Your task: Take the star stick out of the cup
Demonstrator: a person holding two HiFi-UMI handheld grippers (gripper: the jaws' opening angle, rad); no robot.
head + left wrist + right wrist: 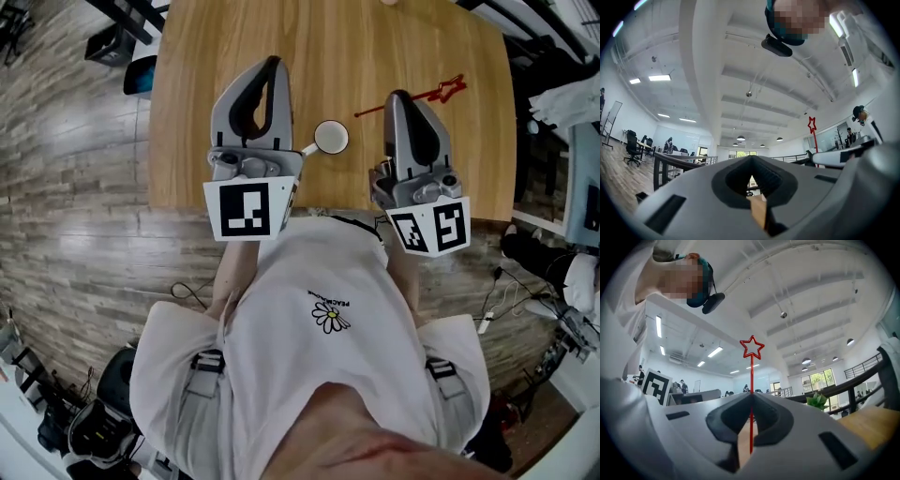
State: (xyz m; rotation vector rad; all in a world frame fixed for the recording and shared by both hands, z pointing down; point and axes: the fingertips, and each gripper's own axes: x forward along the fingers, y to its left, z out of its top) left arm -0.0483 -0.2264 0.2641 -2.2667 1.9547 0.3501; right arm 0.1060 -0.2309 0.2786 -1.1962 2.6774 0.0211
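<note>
The red star stick (427, 95) is clear of the cup, pinched across the tips of my right gripper (400, 94), which is shut on it above the wooden table (216, 56). In the right gripper view the stick (751, 380) rises straight up from between the closed jaws to its star outline (752, 348). The white cup (330, 137) stands on the table between both grippers, near the front edge, its handle to the left. My left gripper (272, 62) is raised left of the cup, its jaws closed together with nothing in them. The left gripper view shows the star stick (812, 125) off to the right.
The table's front edge runs just under the grippers, with the person's body right behind it. Black bins (117, 45) stand on the plank floor at the far left. Cables and gear (539, 309) lie to the right. A green plant (817, 401) shows in the right gripper view.
</note>
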